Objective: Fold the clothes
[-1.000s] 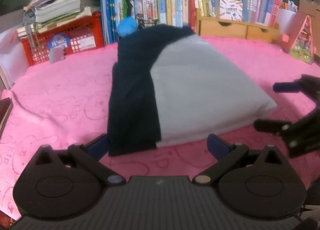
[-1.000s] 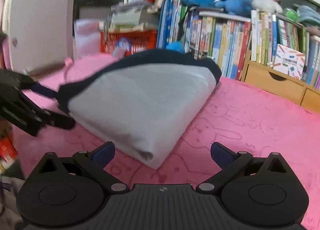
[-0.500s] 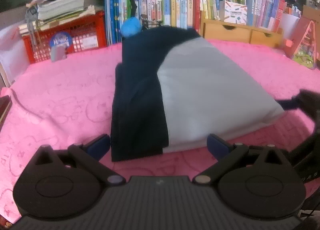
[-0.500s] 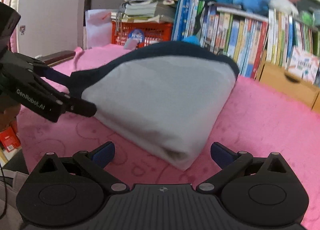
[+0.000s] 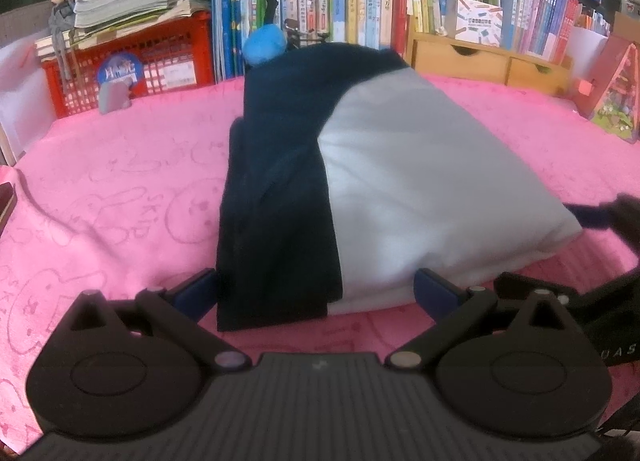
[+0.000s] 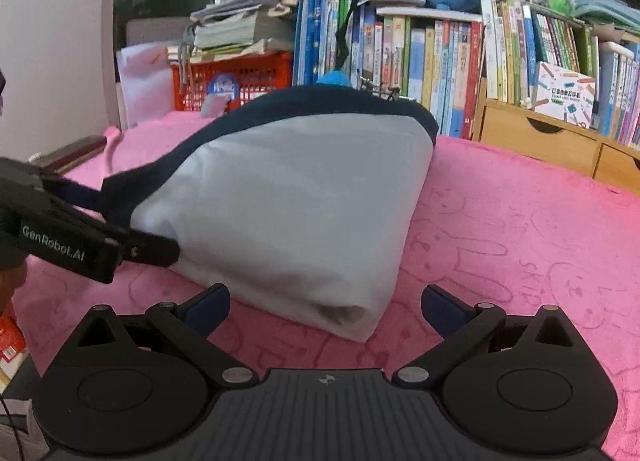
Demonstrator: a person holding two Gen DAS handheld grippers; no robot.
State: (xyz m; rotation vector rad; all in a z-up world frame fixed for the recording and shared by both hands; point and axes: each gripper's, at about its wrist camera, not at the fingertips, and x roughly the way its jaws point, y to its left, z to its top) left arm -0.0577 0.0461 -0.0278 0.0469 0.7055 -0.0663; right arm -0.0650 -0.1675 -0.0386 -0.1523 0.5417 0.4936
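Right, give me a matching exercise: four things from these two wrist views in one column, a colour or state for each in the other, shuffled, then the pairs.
Things
1. folded garment
2. tablecloth
3. crate
4. left gripper

Colour or state
A. red, with stacked papers on top
B. open, straddling the garment's near edge
C. grey and navy
D. pink, with a rabbit pattern

Pairs: 1-C, 2-D, 3-A, 4-B

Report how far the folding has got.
Done: the grey and navy garment lies on the pink cloth as a compact folded bundle. In hand: nothing; the left gripper and right gripper are open at its near edge. Left: perhaps one last fold or squaring up.
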